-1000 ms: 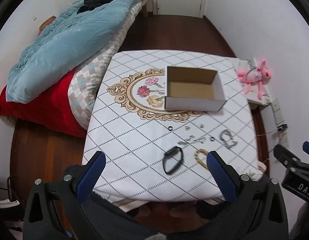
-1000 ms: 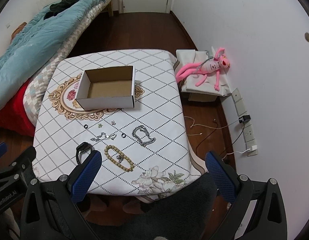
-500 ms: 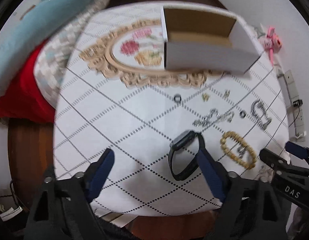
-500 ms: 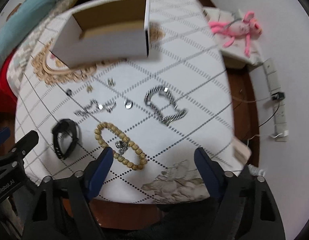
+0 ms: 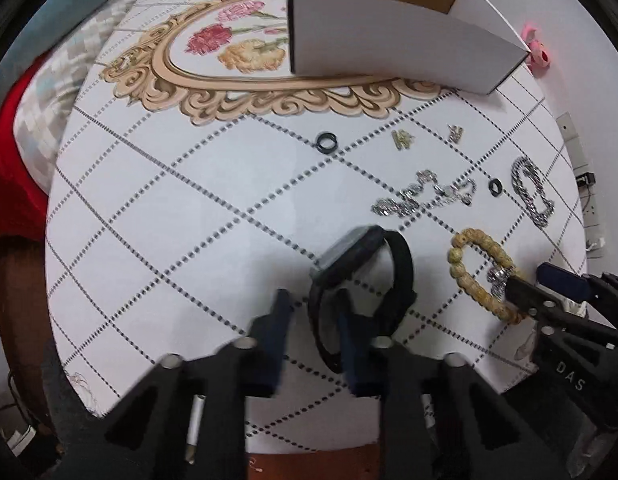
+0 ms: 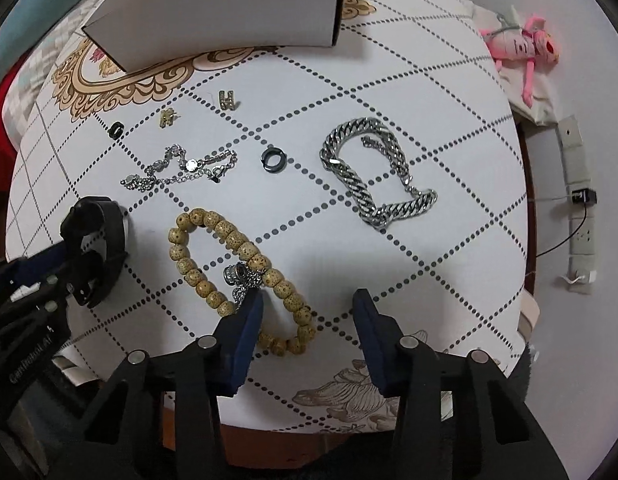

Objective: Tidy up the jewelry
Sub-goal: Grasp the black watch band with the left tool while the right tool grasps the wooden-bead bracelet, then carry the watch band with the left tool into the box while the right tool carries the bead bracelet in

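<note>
The black smartwatch lies near the front edge of the table, its looped band standing on edge so that a finger can pass on each side of the strap. The left gripper straddles the near part of that band; its jaws have just been closing, and the view is blurred, so it cannot be told whether the pads press on the strap yet. Just right of the watch lies the wooden bead bracelet, a flattened loop of speckled tan beads with a small metal charm. The right gripper stands over its near end, jaws likewise just closing and still apart, left finger against the beads, right finger clear of them. Further back lie a thin silver chain, two dark rings, two gold letter charms and a heavy curb-link chain. The open cardboard box, the likely destination, stands toward the table's far edge.
</note>
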Demonstrator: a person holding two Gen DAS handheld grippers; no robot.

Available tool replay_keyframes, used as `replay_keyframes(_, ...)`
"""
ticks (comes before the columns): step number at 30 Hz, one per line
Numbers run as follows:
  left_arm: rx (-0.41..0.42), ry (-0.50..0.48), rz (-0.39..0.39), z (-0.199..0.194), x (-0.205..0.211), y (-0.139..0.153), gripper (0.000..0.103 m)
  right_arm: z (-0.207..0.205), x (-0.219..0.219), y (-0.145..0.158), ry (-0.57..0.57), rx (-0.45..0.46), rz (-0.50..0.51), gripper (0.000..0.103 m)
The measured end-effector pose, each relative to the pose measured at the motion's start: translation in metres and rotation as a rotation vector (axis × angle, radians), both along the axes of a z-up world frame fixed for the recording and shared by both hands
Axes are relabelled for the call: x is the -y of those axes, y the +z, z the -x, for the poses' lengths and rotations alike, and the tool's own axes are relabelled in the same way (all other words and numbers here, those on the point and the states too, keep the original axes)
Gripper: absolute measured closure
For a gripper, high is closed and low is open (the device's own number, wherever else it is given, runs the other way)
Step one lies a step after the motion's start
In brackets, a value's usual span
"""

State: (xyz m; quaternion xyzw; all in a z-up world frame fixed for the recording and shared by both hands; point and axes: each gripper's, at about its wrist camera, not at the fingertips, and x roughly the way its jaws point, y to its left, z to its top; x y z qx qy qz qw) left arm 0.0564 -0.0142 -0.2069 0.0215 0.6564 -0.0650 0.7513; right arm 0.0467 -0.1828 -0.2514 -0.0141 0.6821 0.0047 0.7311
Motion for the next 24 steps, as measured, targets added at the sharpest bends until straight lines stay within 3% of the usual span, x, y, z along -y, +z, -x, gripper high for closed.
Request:
replay_keyframes(4,0.010,0.023,0.014,0.001,-0.004,-0.001,0.099,-0.001,-0.002,0.002,-0.003,0.031,0.008,0.093)
replay_keyframes(11,0.046,0.030,0.020,-0.007,-0.017,0.017,0.100,0.005,0.009,0.020,-0.060,0.069,-0.071,0.094)
replay_keyframes(20,0.134,0.044,0.068,-0.018,-0.021,0.060,0.100,-0.007,0.011,0.081,-0.059,0.172,-0.149,0.094)
replay_keyframes(24,0.171,0.050,0.091,-0.031,-0.003,0.081,0.100,-0.020,0.020,0.107,-0.054,0.222,-0.174,0.094)
